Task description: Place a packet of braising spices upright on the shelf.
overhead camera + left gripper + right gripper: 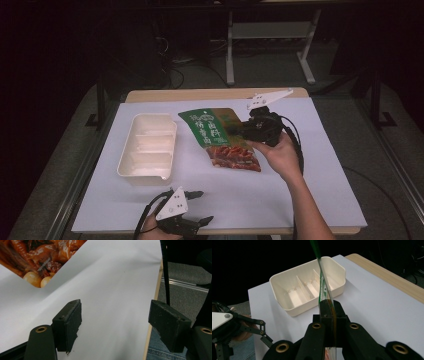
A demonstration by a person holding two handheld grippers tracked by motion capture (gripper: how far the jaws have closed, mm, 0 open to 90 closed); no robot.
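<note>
A snack packet [220,136], green at its far end with a food picture at its near end, sits mid-table. My right gripper [241,131] is shut on its right edge, held by a hand from the right. In the right gripper view the packet [325,285] rises edge-on from between the jaws of this gripper [329,305]. My left gripper [206,205] is open near the table's front edge with nothing between its fingers. In the left gripper view, the left gripper [115,305] stands wide over white sheet, and the packet's picture corner [42,257] is ahead at top left.
A cream divided tray [145,177] stands empty left of the packet; its wall [307,307] lies beyond the right jaws. White sheet [280,190] covers the table. The table's wooden edge [152,315] runs beside my left gripper's right finger.
</note>
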